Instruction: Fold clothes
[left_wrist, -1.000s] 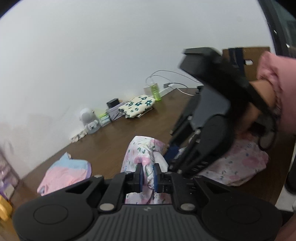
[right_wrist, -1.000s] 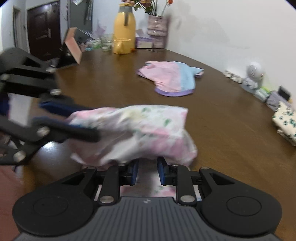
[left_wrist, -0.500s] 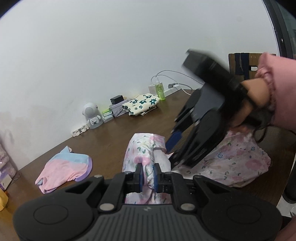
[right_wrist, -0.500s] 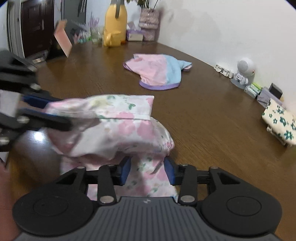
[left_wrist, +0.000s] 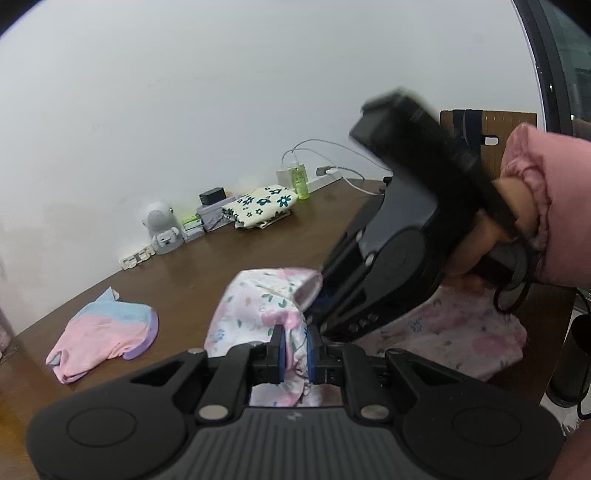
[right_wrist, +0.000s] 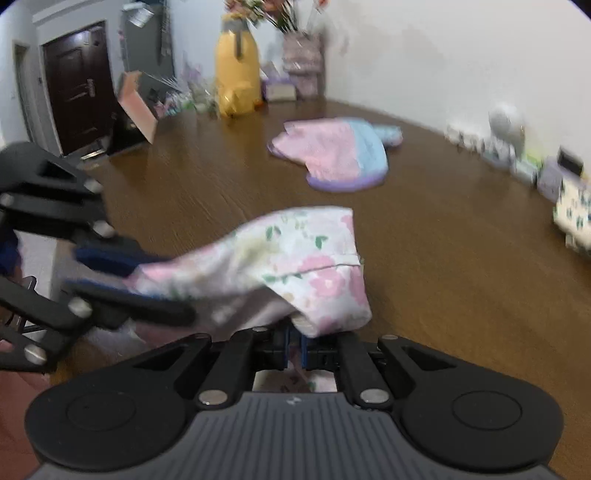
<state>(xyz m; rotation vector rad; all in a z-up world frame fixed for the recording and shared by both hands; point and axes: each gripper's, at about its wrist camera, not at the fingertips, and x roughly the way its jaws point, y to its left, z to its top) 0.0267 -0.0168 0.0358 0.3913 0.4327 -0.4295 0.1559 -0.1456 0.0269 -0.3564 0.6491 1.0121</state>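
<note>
A white garment with pink flowers (left_wrist: 258, 299) lies bunched on the brown table (left_wrist: 207, 266), its far part spread flat at the right (left_wrist: 465, 332). My left gripper (left_wrist: 295, 350) is shut on a fold of it between the blue pads. A hand in a pink sleeve (left_wrist: 543, 206) holds my right gripper (left_wrist: 317, 310) close beside that fold. In the right wrist view the right gripper (right_wrist: 294, 349) has its jaws closing tight on the garment's (right_wrist: 303, 254) near edge, pads pressed on cloth. The left gripper (right_wrist: 162, 288) grips the same garment from the left.
A pink, blue and purple garment (left_wrist: 103, 332) (right_wrist: 332, 155) lies farther out. Along the wall stand a folded cream flowered cloth (left_wrist: 262, 206), a white toy robot (left_wrist: 160, 229), a green bottle (left_wrist: 299, 181) and cables. A yellow jug (right_wrist: 238, 81) and a vase (right_wrist: 303, 62) stand at the far end.
The right gripper's jaws went from apart around the cloth to pressed together on it. The left gripper kept its grip and stayed where it was.
</note>
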